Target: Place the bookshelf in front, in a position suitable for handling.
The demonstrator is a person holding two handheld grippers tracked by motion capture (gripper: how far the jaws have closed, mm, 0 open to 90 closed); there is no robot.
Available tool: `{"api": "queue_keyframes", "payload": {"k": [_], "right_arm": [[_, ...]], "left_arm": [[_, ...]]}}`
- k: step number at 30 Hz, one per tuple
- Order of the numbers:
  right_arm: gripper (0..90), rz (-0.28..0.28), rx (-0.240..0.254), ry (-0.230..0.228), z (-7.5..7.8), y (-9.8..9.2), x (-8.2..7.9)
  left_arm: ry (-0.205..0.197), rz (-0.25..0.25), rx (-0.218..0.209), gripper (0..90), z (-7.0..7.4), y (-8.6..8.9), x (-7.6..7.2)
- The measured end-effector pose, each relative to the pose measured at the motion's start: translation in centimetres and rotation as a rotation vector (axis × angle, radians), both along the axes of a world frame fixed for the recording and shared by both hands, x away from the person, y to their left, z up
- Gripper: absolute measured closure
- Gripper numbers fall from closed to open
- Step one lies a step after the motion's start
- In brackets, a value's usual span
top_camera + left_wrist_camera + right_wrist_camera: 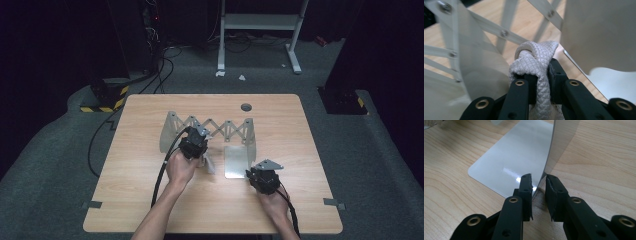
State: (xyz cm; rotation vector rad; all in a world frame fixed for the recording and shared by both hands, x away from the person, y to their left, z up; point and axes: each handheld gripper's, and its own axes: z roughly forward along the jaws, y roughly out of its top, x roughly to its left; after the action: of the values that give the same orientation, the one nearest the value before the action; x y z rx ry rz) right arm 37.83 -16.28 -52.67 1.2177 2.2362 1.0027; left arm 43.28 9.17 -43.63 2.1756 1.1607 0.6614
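My left hand-held gripper (540,75) clamps a white quilted cloth (534,62), lifted just in front of the metal folding rack (210,129) on the counter (150,200). My right hand-held gripper (539,180) sits low at the rack's flat plate (514,162), jaws narrow around its upright edge; whether they pinch it I cannot tell.

table (150,200) carries a grey grommet hole (246,107) near its far edge; white stand (260,22) beyond, hazard-striped block (107,97) far-left.
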Motion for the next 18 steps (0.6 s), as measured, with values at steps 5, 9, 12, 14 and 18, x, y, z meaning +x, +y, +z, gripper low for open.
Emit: {"api": "queue_keyframes", "payload": {"k": [5, 9, 12, 14, 18], "right_arm": [[76.0, 0.0, 0.0, 0.001, 0.0, 0.0, 0.0], [76.1, 0.001, 0.001, 0.0, 0.0, 0.0, 0.0], [76.1, 0.001, 0.002, 0.001, 0.0, 0.0, 0.0], [76.1, 0.001, 0.004, 0.002, 0.0, 0.0, 0.0], [76.1, 0.003, 0.003, 0.001, 0.0, 0.0, 0.0]], "left_arm": [[0.055, -0.016, 0.019, 79.8, -2.2, -0.9, 0.4], [0.109, 0.009, 0.047, 79.8, -4.5, -1.0, 1.1], [0.121, 0.025, 0.045, 79.8, -4.9, -0.6, 1.5], [0.109, 0.025, 0.034, 79.8, -4.3, -0.4, 1.5], [0.039, 0.031, 0.017, 79.8, -1.4, 0.0, 1.0]]}}
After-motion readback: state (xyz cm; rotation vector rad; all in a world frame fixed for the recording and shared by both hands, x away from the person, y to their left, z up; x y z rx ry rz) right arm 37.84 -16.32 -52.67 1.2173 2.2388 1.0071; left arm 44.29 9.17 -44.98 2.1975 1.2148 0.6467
